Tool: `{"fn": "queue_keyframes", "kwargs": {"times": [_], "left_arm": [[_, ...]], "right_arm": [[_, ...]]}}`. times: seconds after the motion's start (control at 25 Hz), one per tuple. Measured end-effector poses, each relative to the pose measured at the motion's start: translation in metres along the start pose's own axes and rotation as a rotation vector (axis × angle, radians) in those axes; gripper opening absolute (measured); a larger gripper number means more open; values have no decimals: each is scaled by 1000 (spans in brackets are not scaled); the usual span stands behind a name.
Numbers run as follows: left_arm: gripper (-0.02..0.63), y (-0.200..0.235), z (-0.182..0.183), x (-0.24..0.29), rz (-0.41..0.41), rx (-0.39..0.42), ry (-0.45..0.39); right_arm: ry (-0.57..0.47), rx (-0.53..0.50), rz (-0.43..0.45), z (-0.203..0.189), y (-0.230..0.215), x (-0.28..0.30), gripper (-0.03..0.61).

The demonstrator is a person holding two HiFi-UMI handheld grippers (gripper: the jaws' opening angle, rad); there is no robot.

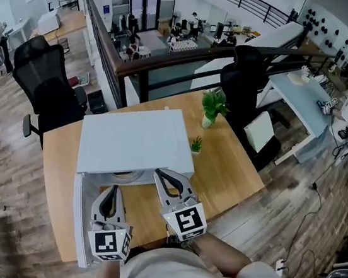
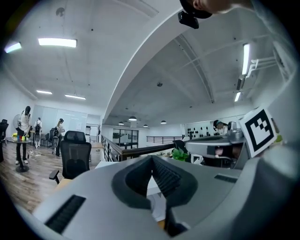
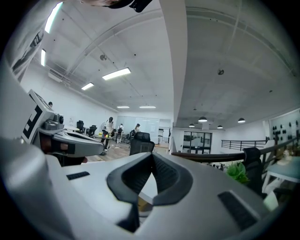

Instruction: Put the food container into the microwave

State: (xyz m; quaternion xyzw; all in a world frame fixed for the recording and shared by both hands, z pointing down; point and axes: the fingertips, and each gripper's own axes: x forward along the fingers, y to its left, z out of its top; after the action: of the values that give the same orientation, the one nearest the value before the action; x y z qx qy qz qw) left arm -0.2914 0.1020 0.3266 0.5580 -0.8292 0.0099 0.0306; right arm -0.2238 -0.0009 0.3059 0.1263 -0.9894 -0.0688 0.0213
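The white microwave (image 1: 132,139) stands on the wooden table (image 1: 227,168), and its door (image 1: 78,218) hangs open at the left. A pale round rim (image 1: 128,175) shows inside the cavity; I cannot tell whether it is the food container or the turntable. My left gripper (image 1: 115,188) is in front of the opening, shut and holding nothing. My right gripper (image 1: 158,172) is at the cavity's right edge, also shut and holding nothing. Both point upward: in the left gripper view the left gripper (image 2: 152,158) faces the ceiling, and in the right gripper view so does the right gripper (image 3: 152,154).
A leafy potted plant (image 1: 213,105) and a tiny plant (image 1: 196,146) stand on the table to the right of the microwave. Black office chairs (image 1: 47,90) (image 1: 246,75) sit behind the table, along a dark railing (image 1: 191,55). The table's right edge (image 1: 249,193) is near.
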Motion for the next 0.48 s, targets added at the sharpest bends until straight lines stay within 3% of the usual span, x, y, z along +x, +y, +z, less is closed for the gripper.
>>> {"fn": "queue_keyframes", "kwargs": {"times": [0.48], "left_arm": [[12, 2, 5, 3, 0, 22, -15]], "right_arm": [[-4, 11, -12, -5, 1, 2, 5]]}}
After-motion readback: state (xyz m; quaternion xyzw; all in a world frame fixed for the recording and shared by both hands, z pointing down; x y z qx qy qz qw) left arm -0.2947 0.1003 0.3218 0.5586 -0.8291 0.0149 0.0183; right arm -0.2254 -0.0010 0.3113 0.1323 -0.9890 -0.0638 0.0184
